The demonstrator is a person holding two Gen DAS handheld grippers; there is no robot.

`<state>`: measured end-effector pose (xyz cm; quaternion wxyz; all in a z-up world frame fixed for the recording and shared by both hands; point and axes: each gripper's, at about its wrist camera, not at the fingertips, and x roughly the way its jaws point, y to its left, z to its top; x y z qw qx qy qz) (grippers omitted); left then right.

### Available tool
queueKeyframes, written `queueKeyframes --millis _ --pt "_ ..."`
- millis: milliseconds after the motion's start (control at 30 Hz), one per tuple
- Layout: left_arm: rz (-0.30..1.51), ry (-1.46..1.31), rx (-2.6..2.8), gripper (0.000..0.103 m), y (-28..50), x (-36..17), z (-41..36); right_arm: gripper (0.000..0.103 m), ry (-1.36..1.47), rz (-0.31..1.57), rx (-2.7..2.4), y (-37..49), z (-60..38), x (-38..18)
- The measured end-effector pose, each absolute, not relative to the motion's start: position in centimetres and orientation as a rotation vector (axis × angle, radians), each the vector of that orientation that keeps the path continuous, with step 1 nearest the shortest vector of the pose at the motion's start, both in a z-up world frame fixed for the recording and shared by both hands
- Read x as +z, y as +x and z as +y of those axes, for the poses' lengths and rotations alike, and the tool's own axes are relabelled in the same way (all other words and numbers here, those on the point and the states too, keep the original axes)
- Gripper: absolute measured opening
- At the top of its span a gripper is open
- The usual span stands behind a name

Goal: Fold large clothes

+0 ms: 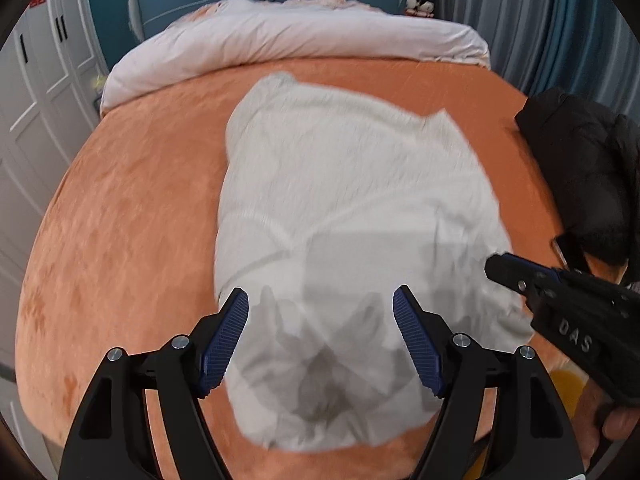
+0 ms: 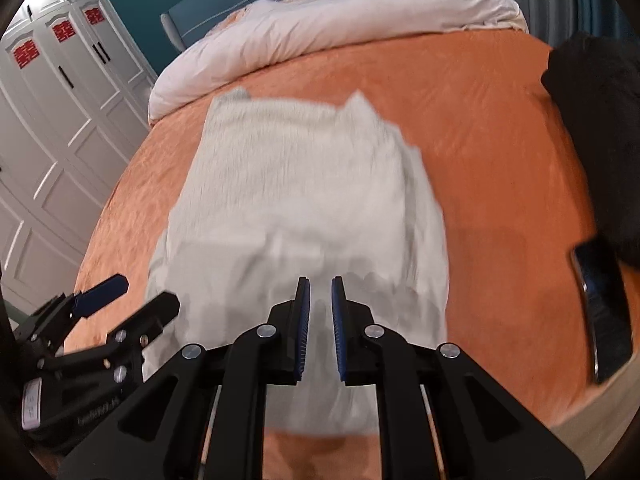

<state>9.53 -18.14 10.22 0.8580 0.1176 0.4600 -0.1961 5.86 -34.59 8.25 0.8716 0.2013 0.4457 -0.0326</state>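
Both grippers hover over the white garment (image 1: 344, 208) on my orange bed (image 1: 132, 208).

Left gripper (image 1: 320, 344) spread wide, right gripper (image 2: 320, 328) nearly closed, gripping nothing; cloth lies below, extending far.

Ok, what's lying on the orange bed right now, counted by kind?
Light grey garment, spread in the middle: 1
Black garment, heaped at the right edge: 1
White duvet, bunched at the head end: 1
Phone, beside the black garment: 1
Total: 4 things on the bed
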Motion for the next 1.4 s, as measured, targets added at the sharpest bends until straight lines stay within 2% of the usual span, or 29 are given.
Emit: queueKeyframes --millis 233,333,567,633,700,733,767,867,967,1100,1167,1233,1400 --pt "1.063 0.233 -0.375 0.074 8.9 7.1 -16.7 0.011 0.412 1.040 -0.072 4.6 -32.8 4.2" --pt "1.060 0.258 -0.352 0.083 8.8 5.9 -16.2 0.009 0.417 1.068 -0.069 4.3 -32.6 2.4" --pt "1.099 0.251 -0.337 0.094 9.5 3.3 -15.3 0.009 0.295 1.086 -0.050 3.4 -30.7 0.5" --pt "1.124 0.222 -0.344 0.093 10.0 3.3 -14.9 0.009 0.300 1.101 -0.036 3.6 -31.1 0.9" --pt "1.130 0.195 -0.364 0.085 10.1 4.8 -14.7 0.009 0.341 1.109 -0.040 4.1 -31.9 2.2" --pt "1.107 0.196 -0.365 0.077 10.1 6.0 -14.7 0.012 0.366 1.073 -0.045 4.4 -32.8 3.8" --pt "1.076 0.197 -0.372 0.076 10.1 7.1 -14.8 0.012 0.370 1.038 -0.049 4.7 -33.5 5.0" --pt "0.970 0.195 -0.388 0.076 11.3 10.9 -15.5 0.012 0.378 0.925 -0.065 7.5 -36.0 10.1" --pt "0.925 0.192 -0.403 0.076 13.9 12.8 -17.6 0.012 0.354 0.888 -0.081 11.4 -37.2 12.4" --pt "0.966 0.183 -0.390 0.077 17.4 11.4 -19.7 0.011 0.333 0.943 -0.128 16.3 -38.4 10.8" --pt "1.021 0.160 -0.386 0.078 18.8 9.8 -20.4 0.008 0.340 0.984 -0.149 17.5 -39.0 8.5" --pt "1.049 0.145 -0.390 0.083 19.4 8.3 -20.7 0.007 0.351 1.032 -0.159 17.7 -39.2 6.4" --pt "1.006 0.270 -0.373 0.085 18.9 6.4 -22.3 0.006 0.330 1.064 -0.162 17.8 -38.2 2.9"
